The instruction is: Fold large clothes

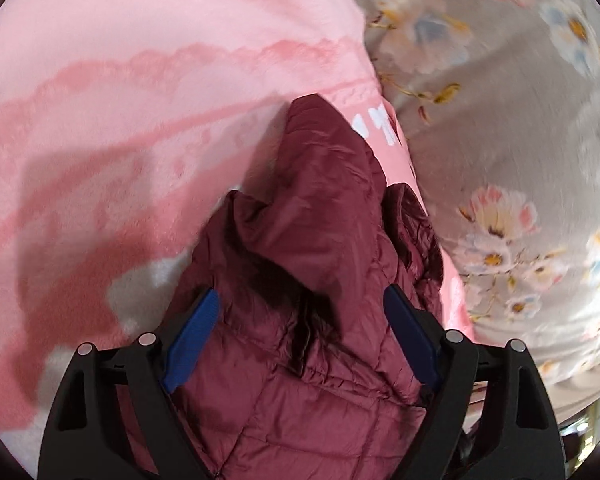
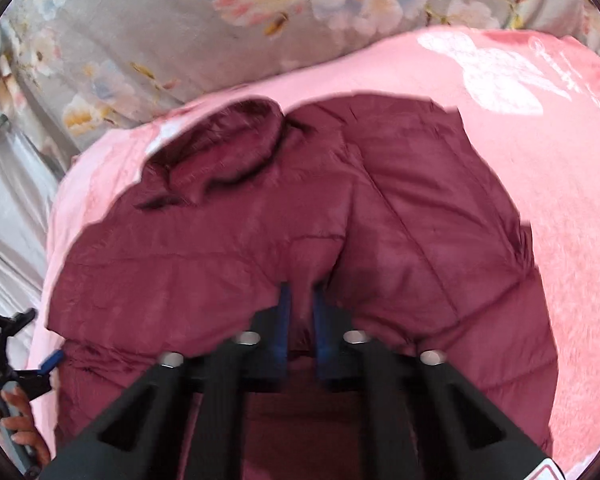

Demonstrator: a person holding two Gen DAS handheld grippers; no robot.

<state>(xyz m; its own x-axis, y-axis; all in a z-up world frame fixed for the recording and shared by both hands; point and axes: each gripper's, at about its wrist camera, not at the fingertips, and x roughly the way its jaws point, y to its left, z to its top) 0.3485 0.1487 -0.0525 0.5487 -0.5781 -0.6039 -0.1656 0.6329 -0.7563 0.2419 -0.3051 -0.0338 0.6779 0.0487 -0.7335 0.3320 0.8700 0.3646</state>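
Note:
A maroon quilted jacket [image 1: 308,240] lies on a pink blanket [image 1: 140,80]. In the left wrist view my left gripper [image 1: 302,294] is open, its blue pads [image 1: 192,336] wide apart on either side of a bunched sleeve or hood part that points away from me; neither pad visibly presses it. In the right wrist view the jacket [image 2: 240,240] spreads wide, with its collar or hood bunched at the upper left. My right gripper [image 2: 301,290] is shut on a raised fold of the jacket near its middle seam.
A grey floral bedsheet [image 1: 500,120] [image 2: 140,20] borders the pink blanket [image 2: 560,200] on its far side. Pale grey cloth [image 2: 8,200] hangs at the left. A hand [image 2: 20,428] holding the other gripper's black frame shows at the lower left edge.

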